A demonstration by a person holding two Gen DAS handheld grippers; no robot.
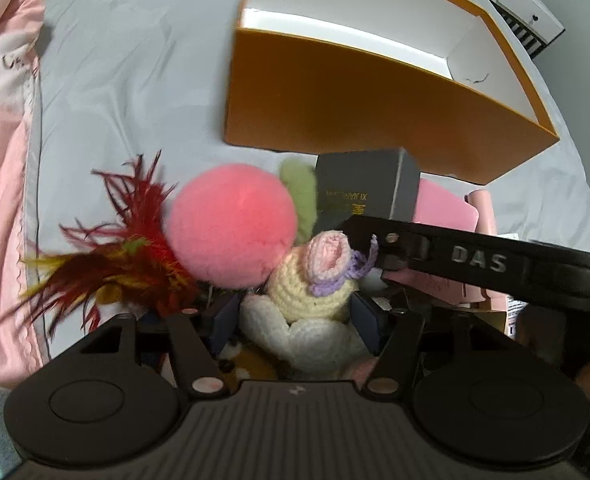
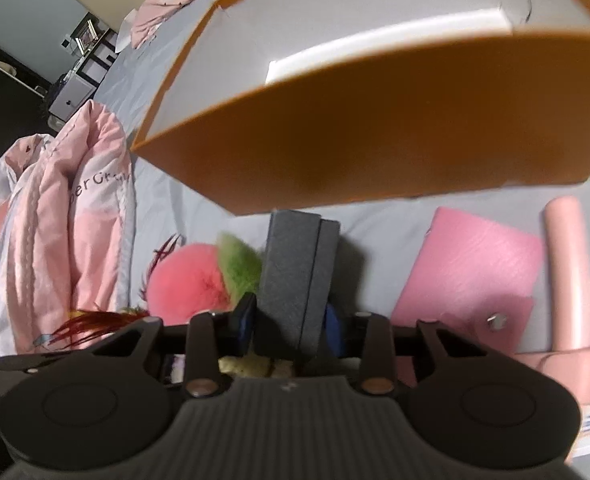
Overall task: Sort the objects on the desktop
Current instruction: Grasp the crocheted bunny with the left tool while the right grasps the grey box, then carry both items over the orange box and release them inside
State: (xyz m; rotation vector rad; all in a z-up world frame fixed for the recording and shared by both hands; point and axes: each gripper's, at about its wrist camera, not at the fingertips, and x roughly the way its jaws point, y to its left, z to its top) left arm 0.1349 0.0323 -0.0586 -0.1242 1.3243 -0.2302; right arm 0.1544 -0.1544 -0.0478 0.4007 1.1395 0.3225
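The left gripper [image 1: 295, 316] has its blue-padded fingers closed around a crocheted doll [image 1: 315, 288], cream-bodied with a pink and lilac flower on top, which fills the gap between the pads. Pressed against the doll at ten o'clock is a pink pompom [image 1: 231, 224], with red and yellow feathers [image 1: 115, 264] fanning out toward nine o'clock and a green fluffy leaf [image 1: 299, 192] behind it at twelve. The right gripper [image 2: 287, 320] clamps a dark grey box [image 2: 299, 276] standing upright between its fingers, the pads touching both side faces. In the left wrist view that box sits at one o'clock, with the other tool's black arm crossing in front of it. Beyond, from twelve to two o'clock, the orange cardboard box [image 1: 375, 120] stands open-topped with a white interior; its near wall is just behind the grey box, leaving only a narrow strip of grey bedsheet [image 1: 135, 80] between. The sheet lies open from ten to twelve o'clock. A pink quilt [image 2: 59, 216] bounds the left edge. In the right wrist view, a pink notebook [image 2: 475, 272] and a pale pink cylinder [image 2: 567, 264] lie at two o'clock.
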